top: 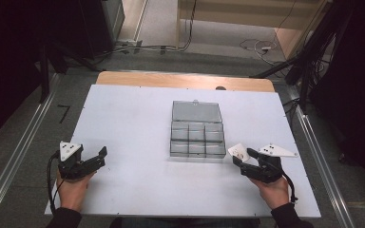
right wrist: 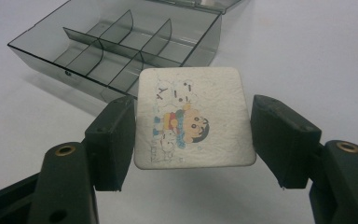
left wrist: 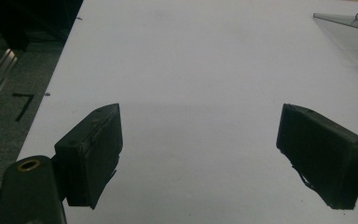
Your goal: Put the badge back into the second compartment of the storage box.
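We see the right gripper (right wrist: 193,135) clamping a square cartoon tile (right wrist: 193,116) edge to edge in its jaws, just right of the open, empty divided box (top: 197,135) at mid-tabletop (top: 123,118). The left gripper (left wrist: 200,154) rests well apart at the near left, jaws wide and empty, bare tabletop between it and the box.

A square white coaster (right wrist: 193,119) printed with a cartoon child is held flat above the table.
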